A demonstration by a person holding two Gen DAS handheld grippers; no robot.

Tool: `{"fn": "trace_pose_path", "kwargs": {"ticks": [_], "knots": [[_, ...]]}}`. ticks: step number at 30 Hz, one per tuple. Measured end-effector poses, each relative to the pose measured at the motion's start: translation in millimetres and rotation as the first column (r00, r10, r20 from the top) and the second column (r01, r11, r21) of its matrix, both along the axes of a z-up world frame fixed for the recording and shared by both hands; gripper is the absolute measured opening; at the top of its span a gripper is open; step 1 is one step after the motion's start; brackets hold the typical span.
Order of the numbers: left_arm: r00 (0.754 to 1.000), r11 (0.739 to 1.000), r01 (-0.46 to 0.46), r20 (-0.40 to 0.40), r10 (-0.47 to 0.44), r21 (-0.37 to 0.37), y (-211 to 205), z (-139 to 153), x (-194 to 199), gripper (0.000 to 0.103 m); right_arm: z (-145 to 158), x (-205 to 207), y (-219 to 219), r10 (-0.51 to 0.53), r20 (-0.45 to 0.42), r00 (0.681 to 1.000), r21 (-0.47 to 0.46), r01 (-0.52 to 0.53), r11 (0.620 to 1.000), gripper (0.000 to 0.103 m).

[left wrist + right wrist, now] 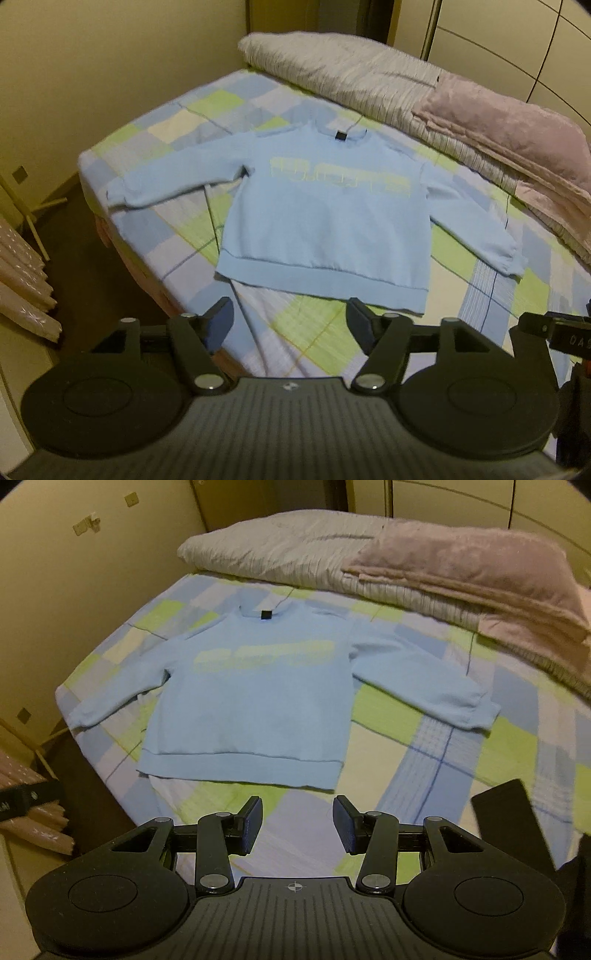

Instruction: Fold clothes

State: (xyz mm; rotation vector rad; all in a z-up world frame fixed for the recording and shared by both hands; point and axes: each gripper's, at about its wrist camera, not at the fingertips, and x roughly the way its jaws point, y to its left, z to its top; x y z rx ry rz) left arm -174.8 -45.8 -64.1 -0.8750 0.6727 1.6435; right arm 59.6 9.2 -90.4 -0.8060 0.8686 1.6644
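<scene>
A light blue sweatshirt (325,221) with pale green lettering lies flat and face up on the checked bedspread (177,236), both sleeves spread out to the sides. My left gripper (290,325) hovers well above the bed, short of the sweatshirt's hem, open with nothing between its fingers. In the right wrist view the same sweatshirt (251,709) lies ahead, and my right gripper (297,825) hangs above the bedspread (406,760) near the hem, open and empty.
A folded striped quilt (351,74) and a pink blanket (517,140) are piled along the far side of the bed. The bed's left edge drops to a dark floor (85,258). Wrapped rolls (22,280) lie at the left. A dark flat object (506,819) sits at the right.
</scene>
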Motion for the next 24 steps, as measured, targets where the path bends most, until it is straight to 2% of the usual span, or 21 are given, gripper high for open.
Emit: {"fn": "trace_pose_path", "kwargs": {"ticks": [7,24], "knots": [[1.000,1.000,0.001,-0.027,-0.001,-0.006,-10,9,14,0.065,5,7,-15,0.020,0.060,0.998,-0.017,-0.019,1.000,0.046],[0.997,0.999,0.041,-0.061,-0.042,-0.018,-20,10,35,0.066,3,20,-27,0.008,0.070,0.997,-0.054,-0.005,0.999,0.046]]}}
